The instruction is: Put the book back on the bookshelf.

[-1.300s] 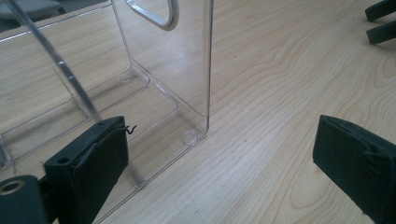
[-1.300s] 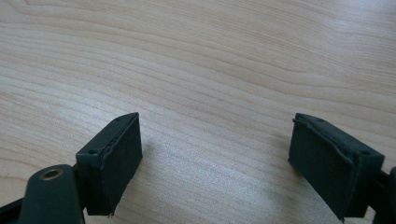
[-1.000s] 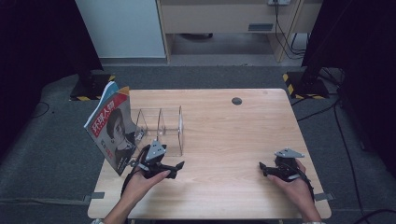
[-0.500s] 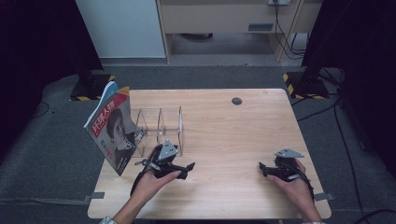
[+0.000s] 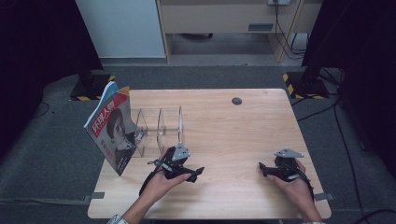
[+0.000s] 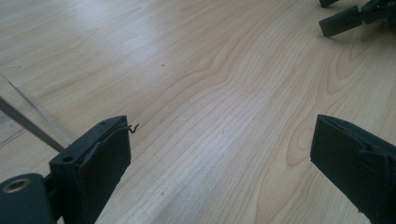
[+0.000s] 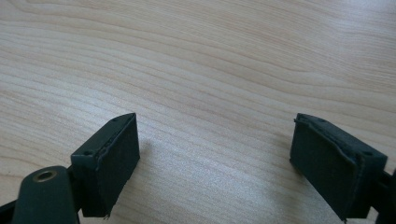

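Near the clear rack (image 5: 159, 126), left claw (image 5: 196, 173) shifted rightward, spread, right claw (image 5: 262, 169) unmoved, spread

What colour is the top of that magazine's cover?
Red, with white lettering, on the magazine; clearest in the high view.

red-covered magazine (image 5: 110, 130), clear rack (image 5: 159, 125), pale wood-grain table (image 5: 233, 135).

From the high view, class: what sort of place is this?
Probably a lab or recording workspace: a wooden table on grey carpet, dark curtains at the sides, loose cables behind, and hand-held grippers, left and right.
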`<state>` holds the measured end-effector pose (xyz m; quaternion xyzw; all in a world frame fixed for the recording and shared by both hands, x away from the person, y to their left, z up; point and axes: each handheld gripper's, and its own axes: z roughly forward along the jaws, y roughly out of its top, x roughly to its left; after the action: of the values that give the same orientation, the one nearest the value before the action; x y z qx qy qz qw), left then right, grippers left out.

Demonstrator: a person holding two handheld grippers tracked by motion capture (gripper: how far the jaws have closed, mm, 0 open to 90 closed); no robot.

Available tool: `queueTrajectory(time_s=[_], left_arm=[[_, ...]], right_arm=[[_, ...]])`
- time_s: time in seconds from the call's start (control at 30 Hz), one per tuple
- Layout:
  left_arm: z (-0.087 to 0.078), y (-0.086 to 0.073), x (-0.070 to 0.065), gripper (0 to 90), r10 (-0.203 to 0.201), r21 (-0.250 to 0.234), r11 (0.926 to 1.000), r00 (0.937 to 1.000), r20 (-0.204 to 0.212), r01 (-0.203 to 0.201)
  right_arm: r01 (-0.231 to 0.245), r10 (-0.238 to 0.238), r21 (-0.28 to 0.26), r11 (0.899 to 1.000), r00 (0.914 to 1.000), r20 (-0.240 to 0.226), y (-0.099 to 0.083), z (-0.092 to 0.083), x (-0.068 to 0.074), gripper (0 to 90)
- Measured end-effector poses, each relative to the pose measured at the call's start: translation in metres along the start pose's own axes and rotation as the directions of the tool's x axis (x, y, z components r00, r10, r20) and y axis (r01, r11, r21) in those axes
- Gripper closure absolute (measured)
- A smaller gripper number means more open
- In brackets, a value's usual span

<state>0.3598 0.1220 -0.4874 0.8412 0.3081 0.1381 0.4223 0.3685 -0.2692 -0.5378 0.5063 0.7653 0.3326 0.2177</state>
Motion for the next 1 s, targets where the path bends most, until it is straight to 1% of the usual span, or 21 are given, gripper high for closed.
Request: queueTrajectory(time_s=[0.07,0.1,0.13,0.2,0.33,0.4,0.5,0.57,0.67,0.77,0.8,0.93,1.0], left_arm=[[0.005,0.001,-0.001,5.0,-0.021,0.005,0.9998,0.9996,0.021,0.021],[0.008,0.003,-0.002,4.8,-0.027,0.008,0.9996,0.9995,0.017,0.027],[0.010,0.004,-0.003,5.2,-0.022,0.012,0.9997,0.9997,0.013,0.022],[0.016,0.006,-0.007,5.2,-0.024,0.019,0.9995,0.9995,0.020,0.024],[0.030,0.010,-0.016,5.2,-0.004,0.041,0.9992,0.9996,0.029,0.003],[0.039,0.012,-0.021,5.3,-0.002,0.052,0.9987,0.9994,0.035,0.000],[0.053,0.015,-0.027,5.3,0.004,0.068,0.9977,0.9993,0.036,-0.007],[0.062,0.016,-0.032,5.4,0.005,0.081,0.9967,0.9996,0.029,-0.007],[0.070,0.018,-0.037,5.6,0.019,0.091,0.9956,0.9992,0.035,-0.022],[0.074,0.018,-0.039,5.5,0.039,0.103,0.9939,0.9991,0.019,-0.040],[0.076,0.018,-0.038,5.6,0.036,0.105,0.9938,0.9992,0.016,-0.038],[0.082,0.019,-0.035,5.5,0.018,0.115,0.9932,0.9997,0.016,-0.020],[0.086,0.019,-0.032,5.5,-0.005,0.112,0.9937,0.9999,0.013,0.003]], right_arm=[[0.000,0.000,0.000,1.000,1.0000,0.000,0.000,0.000,0.000,15.9],[0.001,-0.001,0.000,1.000,1.0000,-0.001,0.000,0.000,0.000,15.7],[0.001,-0.001,0.000,1.000,1.0000,-0.001,0.000,0.000,0.000,15.7],[0.000,0.000,0.000,1.000,1.0000,-0.001,0.000,0.000,0.000,15.7],[0.001,-0.001,0.001,1.000,1.0000,-0.003,0.000,0.000,0.000,15.5],[0.001,-0.001,0.001,1.000,1.0000,-0.004,0.000,0.000,0.000,15.4],[0.003,-0.003,0.003,1.000,1.0000,-0.003,0.000,0.000,0.000,15.0],[0.003,-0.003,0.003,1.000,1.0000,-0.004,0.000,0.000,0.000,14.9],[0.007,-0.007,0.000,1.000,1.0000,-0.005,0.000,0.000,0.000,14.7],[0.006,-0.006,0.004,1.000,1.0000,-0.006,0.000,0.000,0.000,14.4],[0.006,-0.006,0.004,1.000,1.0000,-0.006,0.000,0.000,0.000,14.3],[0.007,-0.007,0.005,1.000,0.9999,-0.008,0.000,0.000,0.000,14.3],[0.008,-0.008,0.004,1.000,0.9999,-0.008,0.000,0.000,0.000,14.3]])
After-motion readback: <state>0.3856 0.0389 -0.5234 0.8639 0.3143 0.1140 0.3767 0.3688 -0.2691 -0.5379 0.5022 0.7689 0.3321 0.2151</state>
